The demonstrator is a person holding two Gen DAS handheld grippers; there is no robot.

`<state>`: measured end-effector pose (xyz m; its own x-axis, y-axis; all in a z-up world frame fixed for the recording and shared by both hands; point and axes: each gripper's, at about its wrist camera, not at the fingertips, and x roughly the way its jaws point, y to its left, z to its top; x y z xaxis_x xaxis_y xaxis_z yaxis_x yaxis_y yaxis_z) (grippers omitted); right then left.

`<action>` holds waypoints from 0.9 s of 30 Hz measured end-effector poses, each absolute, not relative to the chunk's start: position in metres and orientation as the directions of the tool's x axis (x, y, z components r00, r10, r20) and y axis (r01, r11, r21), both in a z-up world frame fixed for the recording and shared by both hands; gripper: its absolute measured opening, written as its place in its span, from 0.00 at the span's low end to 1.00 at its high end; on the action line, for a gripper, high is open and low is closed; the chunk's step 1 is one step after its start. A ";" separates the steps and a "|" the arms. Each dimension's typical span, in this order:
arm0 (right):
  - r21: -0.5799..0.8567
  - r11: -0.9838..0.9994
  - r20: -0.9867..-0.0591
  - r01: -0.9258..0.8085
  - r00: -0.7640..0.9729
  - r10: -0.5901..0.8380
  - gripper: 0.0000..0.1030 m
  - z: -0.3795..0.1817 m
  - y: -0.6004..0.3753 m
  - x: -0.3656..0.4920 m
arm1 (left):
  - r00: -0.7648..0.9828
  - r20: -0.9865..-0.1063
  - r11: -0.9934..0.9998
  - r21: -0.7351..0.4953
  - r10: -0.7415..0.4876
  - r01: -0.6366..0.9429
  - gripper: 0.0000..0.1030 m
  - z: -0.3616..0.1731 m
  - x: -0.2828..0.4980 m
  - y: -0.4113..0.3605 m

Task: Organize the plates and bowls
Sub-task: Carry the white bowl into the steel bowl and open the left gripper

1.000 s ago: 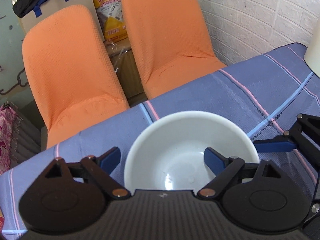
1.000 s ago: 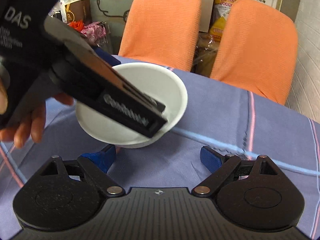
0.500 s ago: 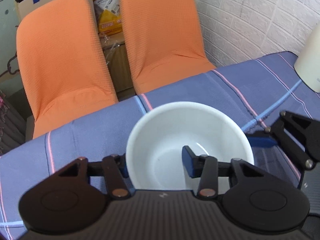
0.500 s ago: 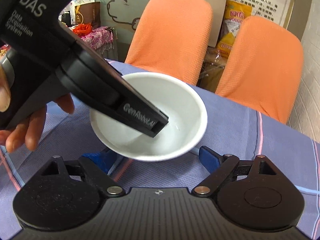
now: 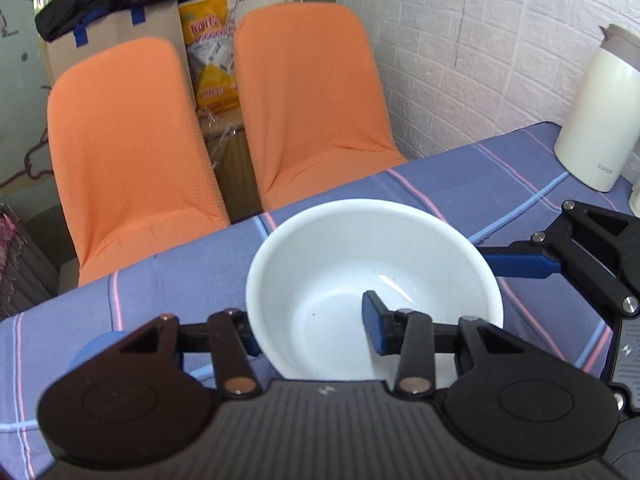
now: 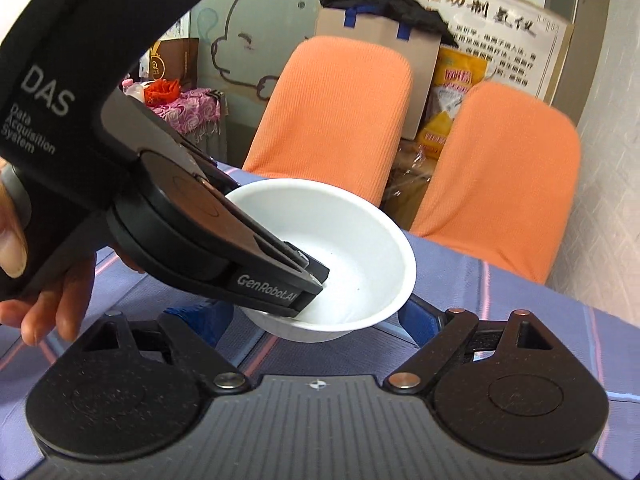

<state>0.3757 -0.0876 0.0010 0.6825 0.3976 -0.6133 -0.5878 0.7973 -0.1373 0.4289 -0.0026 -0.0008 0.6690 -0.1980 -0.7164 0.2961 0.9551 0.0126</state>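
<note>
A white bowl (image 5: 372,276) is held up above the blue striped tablecloth (image 5: 460,184). My left gripper (image 5: 310,332) is shut on the bowl's near rim, one finger inside and one outside. In the right wrist view the bowl (image 6: 352,248) hangs tilted from the left gripper's fingers (image 6: 276,292), above the cloth. My right gripper (image 6: 316,320) is open and empty, its blue pads wide apart just below and in front of the bowl. Its finger (image 5: 520,264) shows at the right of the left wrist view.
Two orange chairs (image 5: 120,152) (image 5: 312,100) stand at the table's far edge. A cream kettle (image 5: 596,120) stands at the far right by the white brick wall. A cardboard box and bags sit behind the chairs.
My left gripper closed on the bowl's rim and lifted it off the table, tilting it. The right gripper stayed open beneath it.
</note>
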 end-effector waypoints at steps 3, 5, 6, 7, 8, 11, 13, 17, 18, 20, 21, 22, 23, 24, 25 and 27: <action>-0.165 0.798 -0.588 -0.580 0.707 0.393 0.74 0.009 -0.096 0.353 | 0.714 -0.673 0.951 0.053 -0.191 0.305 0.41 0.013 0.396 -0.015; -0.185 0.799 -0.568 -0.573 0.725 0.388 0.74 0.017 -0.102 0.334 | 0.735 -0.647 0.946 0.065 -0.202 0.317 0.40 0.023 0.372 -0.022; -0.199 0.799 -0.559 -0.568 0.735 0.384 0.74 0.021 -0.105 0.323 | 0.741 -0.637 0.945 0.061 -0.211 0.322 0.40 0.028 0.360 -0.025; -0.209 0.799 -0.551 -0.564 0.743 0.380 0.74 0.024 -0.108 0.312 | 0.743 -0.630 0.943 0.050 -0.226 0.329 0.40 0.034 0.349 -0.027; -0.219 0.800 -0.540 -0.559 0.752 0.377 0.74 0.029 -0.112 0.300 | 0.743 -0.625 0.941 0.039 -0.240 0.337 0.40 0.039 0.339 -0.030; -0.232 0.810 -0.514 -0.538 0.775 0.368 0.74 0.042 -0.121 0.264 | 0.743 -0.611 0.932 0.024 -0.273 0.362 0.41 0.052 0.306 -0.038; -0.236 0.820 -0.499 -0.521 0.789 0.358 0.74 0.049 -0.126 0.241 | 0.747 -0.598 0.925 0.024 -0.290 0.378 0.41 0.059 0.283 -0.043; -0.228 0.842 -0.467 -0.489 0.814 0.346 0.75 0.059 -0.137 0.200 | 0.756 -0.574 0.914 0.033 -0.313 0.404 0.41 0.063 0.236 -0.055; -0.225 0.847 -0.462 -0.482 0.818 0.343 0.75 0.060 -0.138 0.190 | 0.758 -0.572 0.912 0.039 -0.314 0.408 0.41 0.063 0.225 -0.058; -0.213 0.857 -0.453 -0.470 0.824 0.339 0.77 0.060 -0.141 0.171 | 0.761 -0.567 0.908 0.053 -0.314 0.415 0.41 0.058 0.201 -0.064; -0.205 0.862 -0.450 -0.463 0.827 0.337 0.77 0.058 -0.141 0.161 | 0.762 -0.566 0.907 0.057 -0.314 0.417 0.40 0.054 0.191 -0.066; -0.199 0.866 -0.452 -0.459 0.827 0.335 0.77 0.056 -0.141 0.153 | 0.759 -0.567 0.906 0.054 -0.318 0.420 0.40 0.049 0.181 -0.068; -0.193 0.870 -0.453 -0.455 0.827 0.332 0.77 0.054 -0.141 0.143 | 0.755 -0.572 0.905 0.050 -0.321 0.423 0.40 0.043 0.173 -0.069; -0.186 0.874 -0.454 -0.450 0.828 0.329 0.77 0.050 -0.141 0.135 | 0.748 -0.579 0.904 0.041 -0.326 0.426 0.41 0.037 0.166 -0.071; -0.182 0.876 -0.459 -0.446 0.827 0.325 0.77 0.046 -0.140 0.129 | 0.740 -0.585 0.903 0.030 -0.332 0.429 0.41 0.031 0.160 -0.072; -0.183 0.881 -0.469 -0.437 0.826 0.312 0.77 0.038 -0.139 0.115 | 0.731 -0.594 0.901 0.022 -0.337 0.434 0.41 0.019 0.148 -0.074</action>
<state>0.1148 -0.1386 0.0379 0.8261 0.3123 -0.4690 -0.4367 0.8809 -0.1826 0.1479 -0.0743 0.0187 0.7307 -0.3370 -0.5937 0.4337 0.9008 0.0224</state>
